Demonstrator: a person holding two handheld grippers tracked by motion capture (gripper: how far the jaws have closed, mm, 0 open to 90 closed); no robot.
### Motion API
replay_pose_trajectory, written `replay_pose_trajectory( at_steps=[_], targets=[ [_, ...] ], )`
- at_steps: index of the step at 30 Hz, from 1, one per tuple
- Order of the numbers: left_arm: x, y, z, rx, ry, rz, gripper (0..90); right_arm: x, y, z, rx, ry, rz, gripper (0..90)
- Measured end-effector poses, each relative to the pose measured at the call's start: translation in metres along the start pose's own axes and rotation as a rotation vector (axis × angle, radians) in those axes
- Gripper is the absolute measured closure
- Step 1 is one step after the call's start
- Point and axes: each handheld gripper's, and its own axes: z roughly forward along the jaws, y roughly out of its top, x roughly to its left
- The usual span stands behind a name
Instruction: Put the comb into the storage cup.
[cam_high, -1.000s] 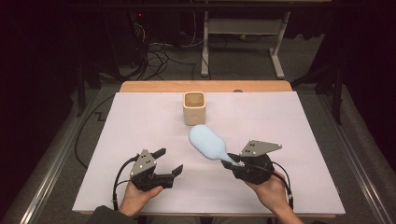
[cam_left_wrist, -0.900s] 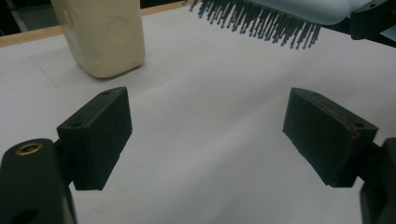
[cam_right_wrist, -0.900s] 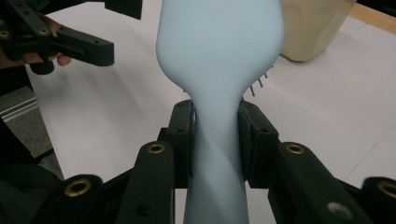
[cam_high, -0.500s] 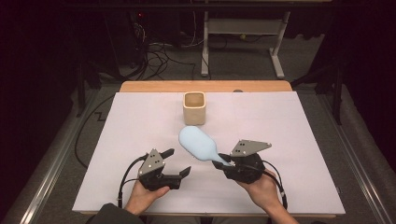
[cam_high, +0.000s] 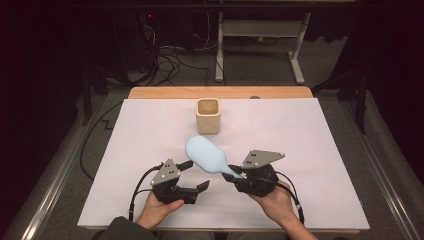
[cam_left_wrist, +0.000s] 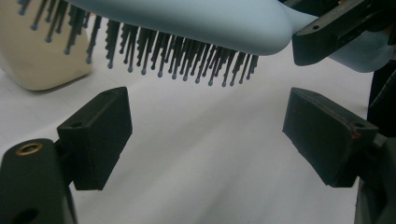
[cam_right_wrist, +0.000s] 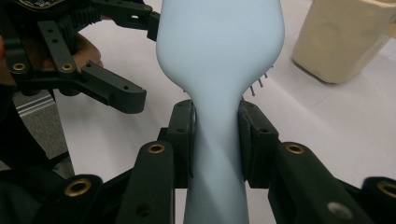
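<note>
A pale blue hairbrush (cam_high: 206, 155) hangs above the white table cover, bristles down, with my right gripper (cam_high: 234, 173) shut on its handle (cam_right_wrist: 215, 140). The brush head (cam_left_wrist: 187, 18) reaches over toward my left gripper (cam_high: 195, 175), which is open with nothing between its jaws, just below and in front of the dark bristles (cam_left_wrist: 163, 51). A cream square cup (cam_high: 208, 115) stands upright beyond the brush near the table's far middle, also seen as the cup (cam_right_wrist: 345, 37) in the right gripper view.
The white cover (cam_high: 320, 145) lies over a wooden table whose far edge (cam_high: 220, 92) shows as a tan strip. Cables and a metal stand leg (cam_high: 295, 65) sit on the dark floor beyond.
My right gripper has carried the hairbrush left and toward the person, bringing its head over the left gripper. The left gripper shifted slightly right and stays open.
</note>
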Motion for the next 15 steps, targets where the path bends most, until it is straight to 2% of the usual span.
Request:
replay_pose_trajectory(
  at_steps=[6, 13, 15],
  targets=[
    [-0.0002, 0.0000, 0.0037, 0.002, -0.026, -0.009, 16.8, 0.0010, 0.0001, 0.0003, -0.007, 0.011, -0.007, 70.4],
    [-0.0035, 0.0012, 0.0047, -0.018, -0.063, 0.006, 16.8, 0.0035, -0.0004, 0.0030, -0.006, 0.025, -0.027, 70.4],
    [-0.0039, 0.0013, 0.0047, -0.017, -0.061, 0.002, 16.8, 0.0038, -0.0001, 0.0041, -0.006, 0.028, -0.029, 70.4]
  ],
)
